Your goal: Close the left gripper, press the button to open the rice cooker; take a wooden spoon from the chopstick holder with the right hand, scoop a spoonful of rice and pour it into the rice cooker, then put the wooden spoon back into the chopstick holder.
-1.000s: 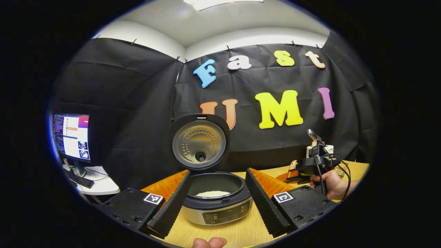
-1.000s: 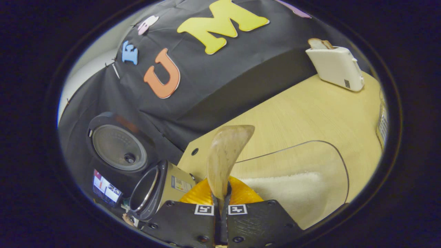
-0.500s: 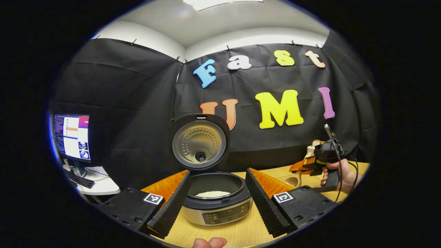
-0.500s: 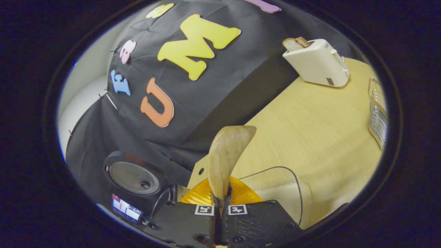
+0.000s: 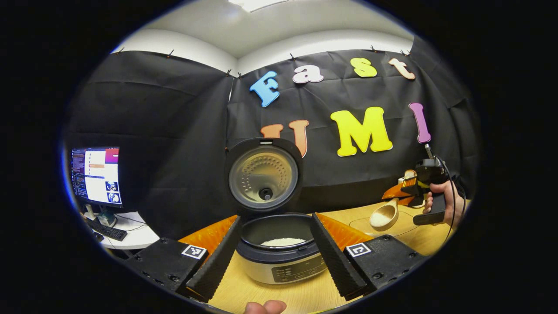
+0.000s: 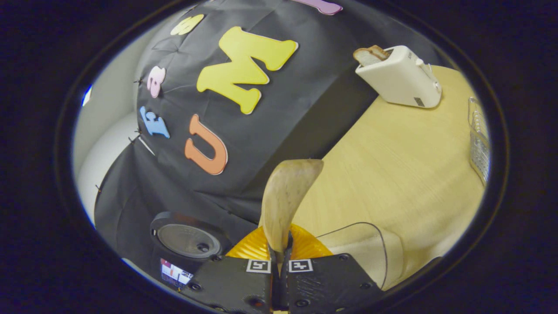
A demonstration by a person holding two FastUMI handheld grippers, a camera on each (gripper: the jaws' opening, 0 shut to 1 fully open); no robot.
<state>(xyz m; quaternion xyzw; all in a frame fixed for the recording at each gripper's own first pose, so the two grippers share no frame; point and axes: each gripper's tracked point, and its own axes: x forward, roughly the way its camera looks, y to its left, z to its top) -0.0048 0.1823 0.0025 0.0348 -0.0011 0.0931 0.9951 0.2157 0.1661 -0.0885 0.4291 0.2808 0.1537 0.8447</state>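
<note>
The rice cooker stands with its lid raised, and white rice lies in its pot. My left gripper is open, one finger on each side of the cooker, touching nothing. To the right, a hand holds my right gripper above the table, shut on the handle of the wooden spoon, whose bowl carries rice. In the right gripper view the spoon sticks up from my shut right gripper, with the cooker lid at lower left.
A clear rice container sits just below the spoon on the wooden table. A white toaster with bread stands at the back. A wire mesh holder is at the right edge. A monitor stands far left.
My right gripper has lifted the spoon out of the rice container with rice in its bowl. The left gripper's view has shifted slightly; it stays open.
</note>
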